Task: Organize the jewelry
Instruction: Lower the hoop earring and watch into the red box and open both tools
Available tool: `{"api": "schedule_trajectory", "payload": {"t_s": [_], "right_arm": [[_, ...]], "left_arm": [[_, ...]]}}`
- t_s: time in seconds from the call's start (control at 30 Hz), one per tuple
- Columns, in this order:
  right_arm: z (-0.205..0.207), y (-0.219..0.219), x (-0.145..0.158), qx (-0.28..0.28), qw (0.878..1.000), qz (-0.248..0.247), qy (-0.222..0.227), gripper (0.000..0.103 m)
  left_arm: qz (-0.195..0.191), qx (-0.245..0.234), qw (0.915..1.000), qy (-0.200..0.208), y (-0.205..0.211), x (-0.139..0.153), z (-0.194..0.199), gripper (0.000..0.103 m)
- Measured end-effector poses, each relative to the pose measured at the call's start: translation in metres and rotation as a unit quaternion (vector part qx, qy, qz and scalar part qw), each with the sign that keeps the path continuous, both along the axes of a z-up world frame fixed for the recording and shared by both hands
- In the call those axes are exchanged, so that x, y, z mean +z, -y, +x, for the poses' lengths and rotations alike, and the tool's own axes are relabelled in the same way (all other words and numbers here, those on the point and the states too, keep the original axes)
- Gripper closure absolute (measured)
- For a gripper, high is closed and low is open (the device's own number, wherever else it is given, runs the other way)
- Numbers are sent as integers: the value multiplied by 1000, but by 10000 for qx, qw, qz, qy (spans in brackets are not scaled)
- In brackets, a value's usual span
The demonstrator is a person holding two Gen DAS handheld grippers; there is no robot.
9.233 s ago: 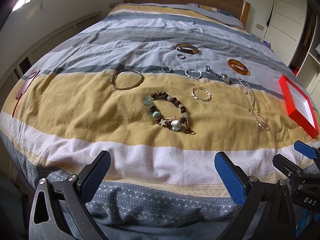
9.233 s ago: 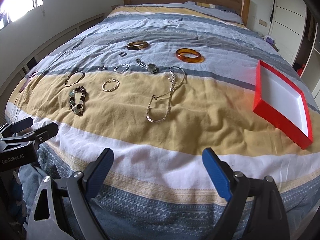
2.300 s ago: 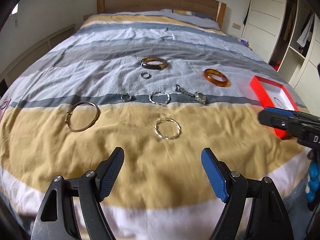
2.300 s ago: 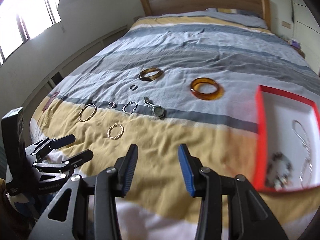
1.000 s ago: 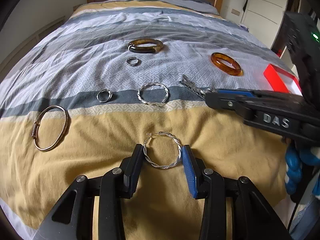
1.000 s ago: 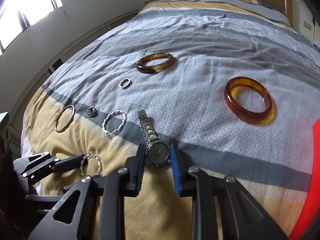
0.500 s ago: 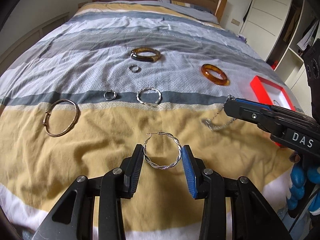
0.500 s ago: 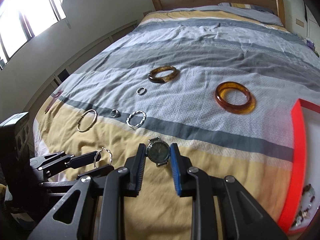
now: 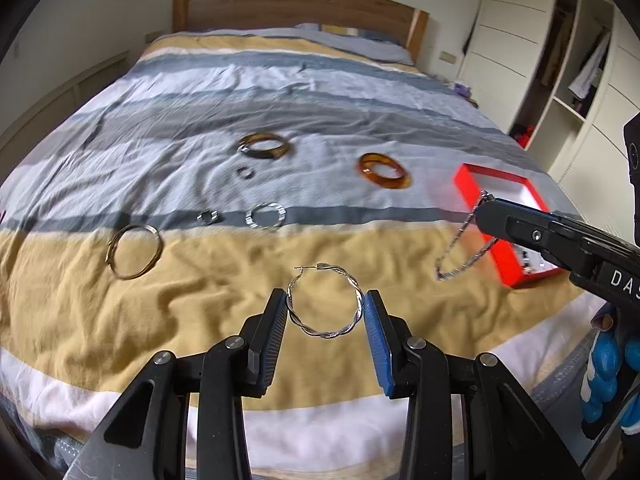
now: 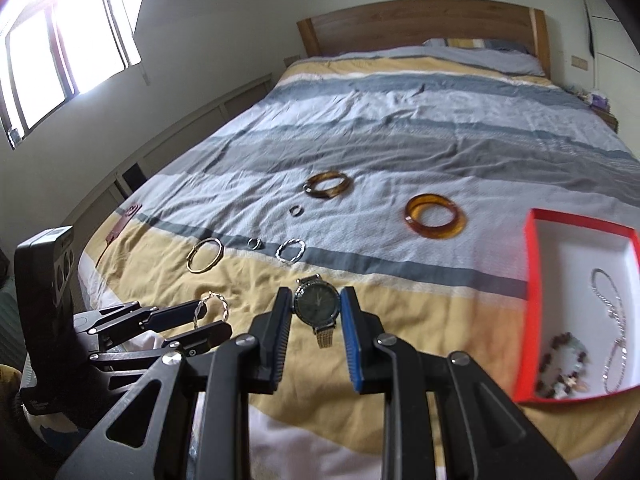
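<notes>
Above the striped bedspread, the left gripper is clenching a twisted silver hoop and the right gripper is clenching a wristwatch; both should travel level to the red box on the right, releasing low inside

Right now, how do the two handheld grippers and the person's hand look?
Both the left gripper and the right gripper have black angular frames with silver screws and ribbed blue pads. White letters "DAS" mark the right one. The hand wears a blue glove with white stripes.
</notes>
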State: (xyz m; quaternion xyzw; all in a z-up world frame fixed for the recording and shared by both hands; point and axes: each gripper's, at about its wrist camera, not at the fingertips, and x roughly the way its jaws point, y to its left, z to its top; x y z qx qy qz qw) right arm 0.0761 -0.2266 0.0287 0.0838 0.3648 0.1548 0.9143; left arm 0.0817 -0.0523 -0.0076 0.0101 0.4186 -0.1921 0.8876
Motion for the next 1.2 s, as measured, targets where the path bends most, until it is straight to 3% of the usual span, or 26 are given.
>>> {"api": "schedule_trajectory", "payload": {"t_s": [0.27,0.6,0.87,1.2], "right_arm": [[-29,76,30,-739,9966,-59,362,80],[-31,190,38,-1624,9855,-301,387,80],[18,255,-1,-1893,9813,-343,32,80],[91,287,-58,-1968,9777,-401,-607,80]], "left_arm": [[-117,-559,9983,132,58,24,-2,64],[-347,-1556,9871,121,187,43,22,64],[-138,-1930,9810,-151,284,11,69,64],[191,-1875,9803,-586,327,-46,115,64]]}}
